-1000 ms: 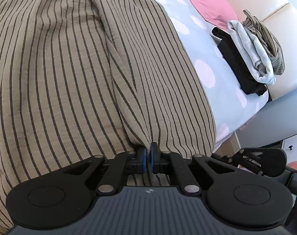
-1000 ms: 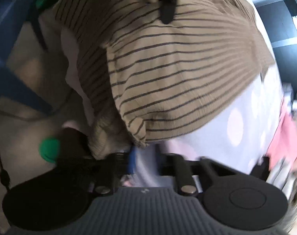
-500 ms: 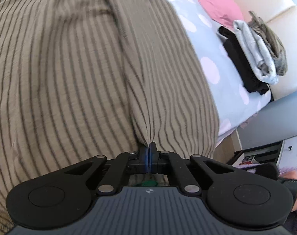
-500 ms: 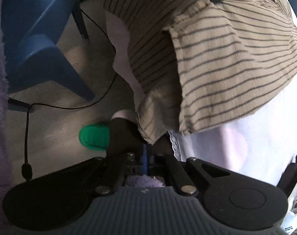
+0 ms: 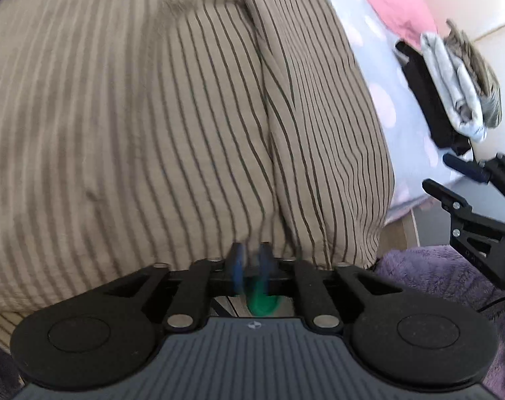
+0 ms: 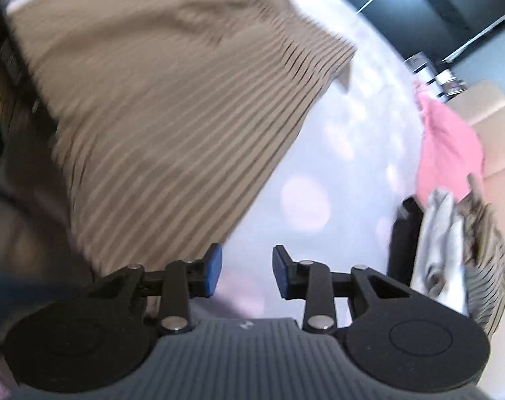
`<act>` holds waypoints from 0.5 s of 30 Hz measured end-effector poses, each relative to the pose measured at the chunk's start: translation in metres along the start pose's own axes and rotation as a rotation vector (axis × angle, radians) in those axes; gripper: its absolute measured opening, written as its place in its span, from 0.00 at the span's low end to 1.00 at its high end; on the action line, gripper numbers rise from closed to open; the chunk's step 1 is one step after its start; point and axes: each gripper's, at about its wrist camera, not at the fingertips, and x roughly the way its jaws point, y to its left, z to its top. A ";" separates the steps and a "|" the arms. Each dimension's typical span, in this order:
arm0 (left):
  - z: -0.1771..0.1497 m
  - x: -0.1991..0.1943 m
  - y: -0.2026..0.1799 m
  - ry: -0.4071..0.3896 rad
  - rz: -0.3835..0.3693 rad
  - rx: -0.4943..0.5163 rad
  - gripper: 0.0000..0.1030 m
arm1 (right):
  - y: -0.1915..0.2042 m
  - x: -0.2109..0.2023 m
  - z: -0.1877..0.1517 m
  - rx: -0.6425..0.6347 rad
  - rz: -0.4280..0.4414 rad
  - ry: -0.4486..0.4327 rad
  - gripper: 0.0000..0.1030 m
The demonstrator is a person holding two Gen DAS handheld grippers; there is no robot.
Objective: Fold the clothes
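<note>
- shirt [image 5: 152, 116]: tan, thin dark stripes
- bedsheet [image 6: 319, 153]: pale lilac, pink dots
- folded pile [image 6: 452, 250] (right of the jaws): black, grey, striped
- pads [image 6: 213, 268]: blue

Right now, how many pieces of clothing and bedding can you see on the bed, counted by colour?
Beige with dark stripes: 2, the spread shirt and the top piece of the pile
Grey: 1, folded in the pile
Black: 1, at the bottom of the pile
Pink: 1, a cloth
Pale sheet with pink dots: 1
Total: 6
</note>
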 end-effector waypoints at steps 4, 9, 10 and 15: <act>-0.003 -0.023 0.005 -0.082 0.094 0.032 0.25 | 0.010 0.001 0.021 0.071 -0.012 -0.064 0.52; 0.000 -0.049 0.027 -0.142 0.106 -0.011 0.25 | 0.015 -0.008 0.042 0.188 0.061 -0.162 0.56; 0.003 -0.056 0.032 -0.154 0.117 -0.017 0.25 | 0.014 -0.011 0.047 0.215 0.086 -0.183 0.56; 0.032 -0.097 0.064 -0.199 0.194 -0.015 0.25 | 0.033 -0.011 0.079 0.268 0.220 -0.202 0.57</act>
